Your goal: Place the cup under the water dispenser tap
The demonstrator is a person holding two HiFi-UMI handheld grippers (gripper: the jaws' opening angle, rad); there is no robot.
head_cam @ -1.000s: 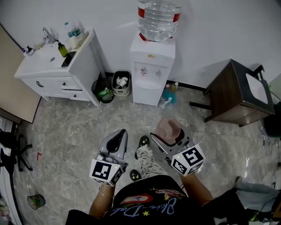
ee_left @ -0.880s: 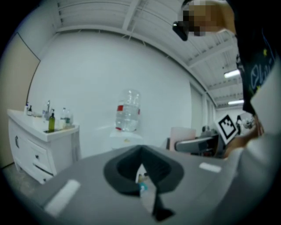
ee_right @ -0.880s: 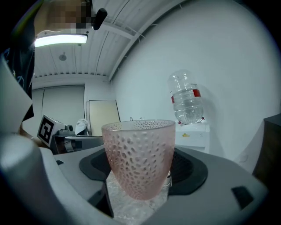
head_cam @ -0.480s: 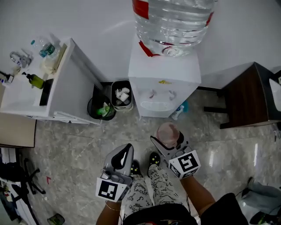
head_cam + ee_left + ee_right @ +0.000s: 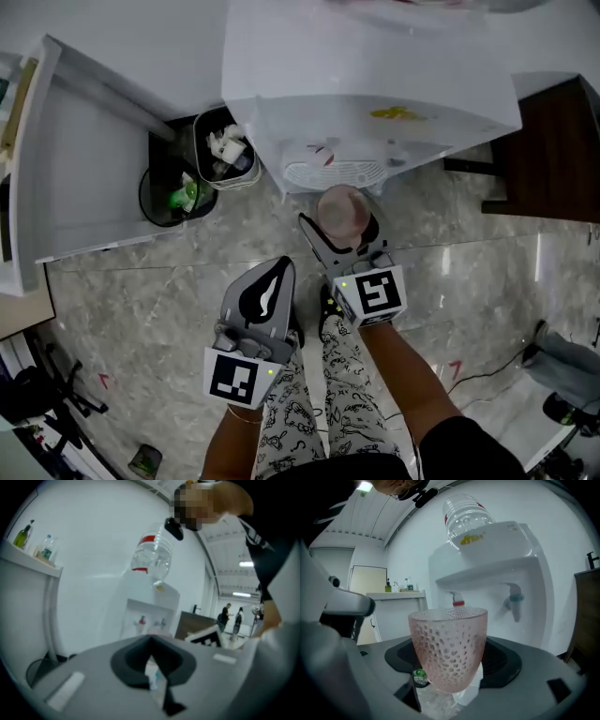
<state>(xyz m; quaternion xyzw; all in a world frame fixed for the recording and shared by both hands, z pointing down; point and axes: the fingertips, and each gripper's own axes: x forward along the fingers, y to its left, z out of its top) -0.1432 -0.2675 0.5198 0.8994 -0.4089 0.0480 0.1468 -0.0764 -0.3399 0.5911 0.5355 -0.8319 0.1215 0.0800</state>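
A pink dimpled cup (image 5: 339, 208) stands upright between the jaws of my right gripper (image 5: 339, 228), which is shut on it. The cup is just in front of the white water dispenser (image 5: 375, 84), near its drip tray (image 5: 336, 174). In the right gripper view the cup (image 5: 447, 646) fills the middle, with the red tap (image 5: 458, 603) behind its rim and the blue tap (image 5: 514, 600) to the right. The big water bottle (image 5: 464, 512) sits on top. My left gripper (image 5: 274, 274) hangs lower left of the cup, shut and holding nothing.
A white bin (image 5: 225, 150) with rubbish and a black bin (image 5: 173, 195) stand left of the dispenser. A white cabinet (image 5: 75, 169) is further left and a dark wooden table (image 5: 555, 155) is on the right. People (image 5: 229, 616) stand far off in the left gripper view.
The view and both grippers have closed in on the dispenser. The cup, held the whole time, has gone from mid-floor to just before the drip tray.
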